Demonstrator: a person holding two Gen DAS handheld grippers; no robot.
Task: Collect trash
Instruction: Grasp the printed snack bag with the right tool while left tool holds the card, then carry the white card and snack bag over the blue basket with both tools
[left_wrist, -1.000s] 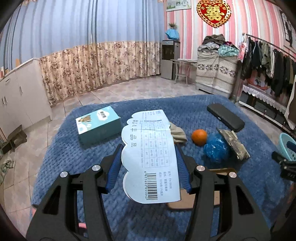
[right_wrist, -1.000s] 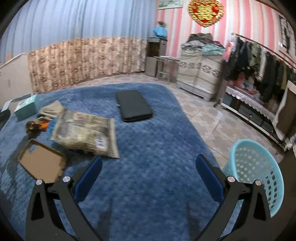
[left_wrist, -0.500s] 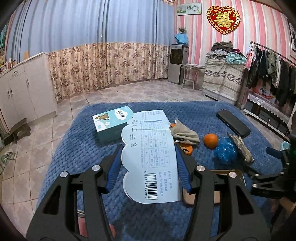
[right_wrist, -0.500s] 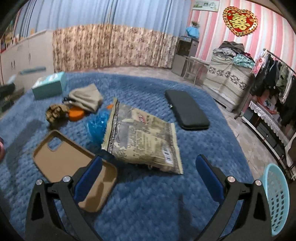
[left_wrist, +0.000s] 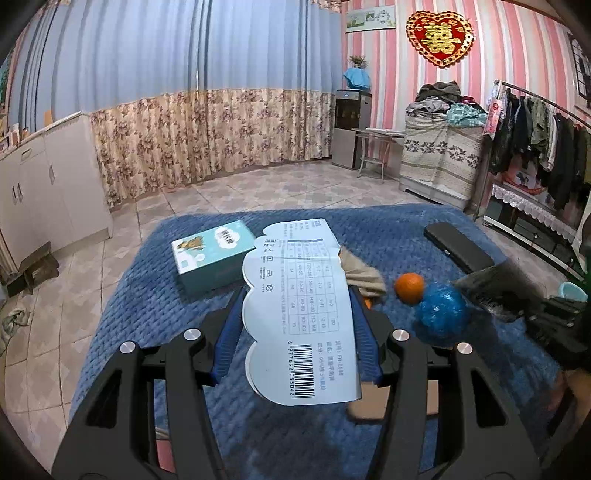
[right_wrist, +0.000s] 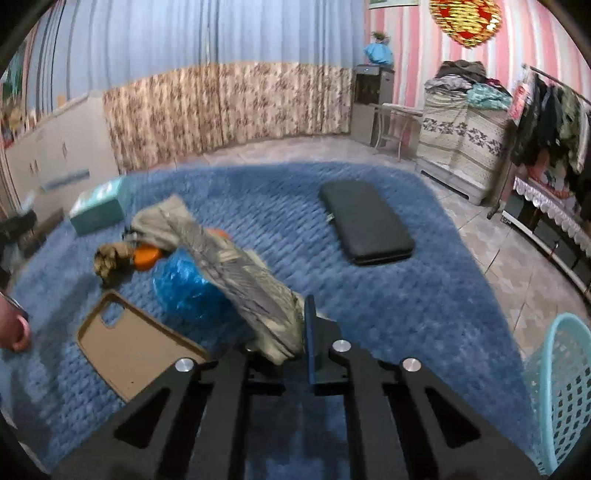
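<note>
Blue blanket (right_wrist: 388, 302) our work surface. We hold paper tag (left_wrist: 301, 314) in left gripper (left_wrist: 295, 321); right gripper (right_wrist: 295, 332) just closed on snack bag (right_wrist: 240, 273). Blue wrapper (right_wrist: 184, 284) beside bag uncollected; basket (right_wrist: 565, 387) right of blanket.

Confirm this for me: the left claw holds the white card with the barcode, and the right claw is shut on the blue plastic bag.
Not quite. The right claw is shut on the crumpled snack wrapper, not the blue plastic bag, which lies on the blanket beneath the wrapper; its jaws have just been closing. The right wrist view shows this. The left claw does hold the white card with the barcode.
</note>
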